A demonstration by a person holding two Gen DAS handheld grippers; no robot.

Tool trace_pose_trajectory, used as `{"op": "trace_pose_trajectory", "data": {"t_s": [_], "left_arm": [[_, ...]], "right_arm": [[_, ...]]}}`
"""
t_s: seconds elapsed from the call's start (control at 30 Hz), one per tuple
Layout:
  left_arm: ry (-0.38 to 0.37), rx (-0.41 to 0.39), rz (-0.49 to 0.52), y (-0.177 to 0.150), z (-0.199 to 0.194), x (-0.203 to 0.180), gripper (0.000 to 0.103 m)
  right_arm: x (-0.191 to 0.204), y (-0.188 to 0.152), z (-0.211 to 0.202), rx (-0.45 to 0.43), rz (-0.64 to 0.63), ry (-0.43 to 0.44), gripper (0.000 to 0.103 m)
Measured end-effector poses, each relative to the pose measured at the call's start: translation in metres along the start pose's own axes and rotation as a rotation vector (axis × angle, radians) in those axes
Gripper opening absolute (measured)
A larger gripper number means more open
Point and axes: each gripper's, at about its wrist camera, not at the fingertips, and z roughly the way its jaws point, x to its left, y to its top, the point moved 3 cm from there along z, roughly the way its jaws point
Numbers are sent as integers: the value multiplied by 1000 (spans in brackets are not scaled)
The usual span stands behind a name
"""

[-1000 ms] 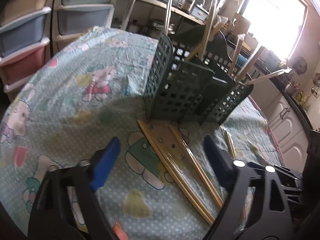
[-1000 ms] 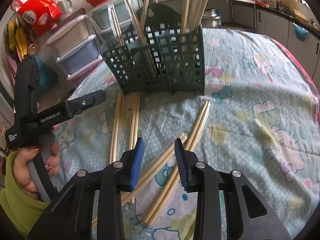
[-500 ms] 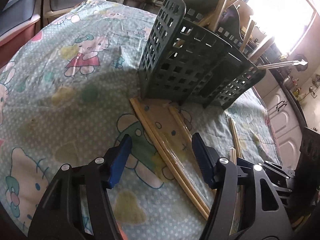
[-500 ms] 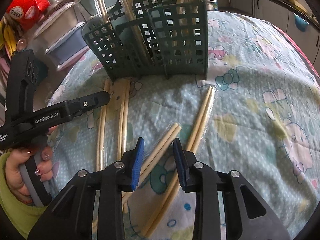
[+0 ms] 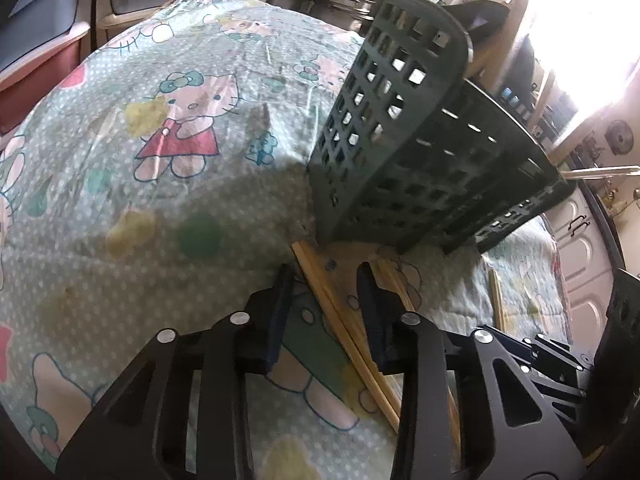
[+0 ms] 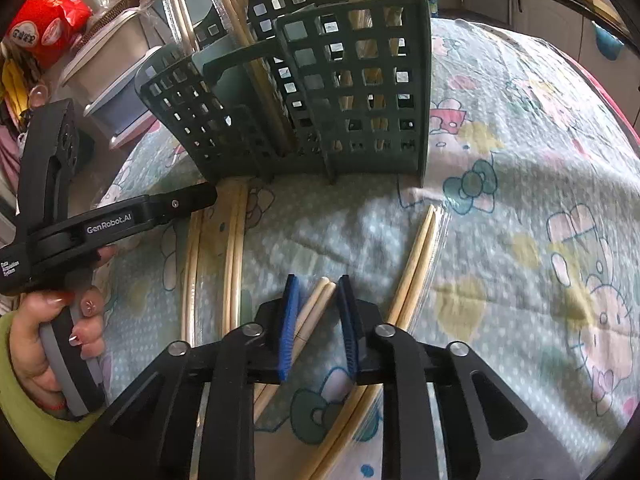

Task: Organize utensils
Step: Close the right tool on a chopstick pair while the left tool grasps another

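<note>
Your right gripper (image 6: 318, 294) points down at the cartoon-print tablecloth (image 6: 520, 184), its jaws closing around the tips of a wrapped pair of chopsticks (image 6: 318, 300) that lies between the blue pads (image 6: 289, 320); the pads do not yet press on it. Another pair (image 6: 416, 256) lies just to the right. Your left hand (image 6: 60, 332) holds the left gripper (image 6: 176, 204) over two more pairs (image 6: 232, 248) in front of the green rack (image 6: 360, 92), which has chopsticks standing in it.
</note>
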Motion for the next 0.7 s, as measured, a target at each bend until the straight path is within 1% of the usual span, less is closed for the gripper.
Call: {"op": "trace_pose_trajectory", "data": {"t_s": [0.03, 0.1, 0.3, 0.47, 0.53, 0.57, 0.6, 0.63, 0.7], "left_arm": [[6, -1, 2, 1, 1, 0, 24], [17, -5, 4, 1, 1, 2, 17], [-15, -9, -5, 1, 0, 8, 13], [-44, -21, -31, 0, -5, 13, 9], [-57, -35, -39, -1, -10, 14, 8], [-63, -44, -39, -1, -14, 14, 6], [-64, -56, -38, -2, -19, 14, 2], [-68, -66, -37, -2, -22, 13, 0], [-85, -91, -36, -3, -33, 11, 0]], "right_arm": [[0, 1, 0, -2, 1, 2, 15], [-2, 3, 0, -9, 9, 16, 14], [-1, 6, -17, -63, 8, 96, 11], [4, 10, -33, -108, -26, 123, 11], [6, 11, -42, -125, -36, 130, 10], [6, 11, -45, -131, -39, 133, 10], [6, 13, -48, -141, -43, 136, 10], [6, 14, -52, -149, -46, 139, 10], [9, 16, -59, -168, -56, 147, 10]]}}
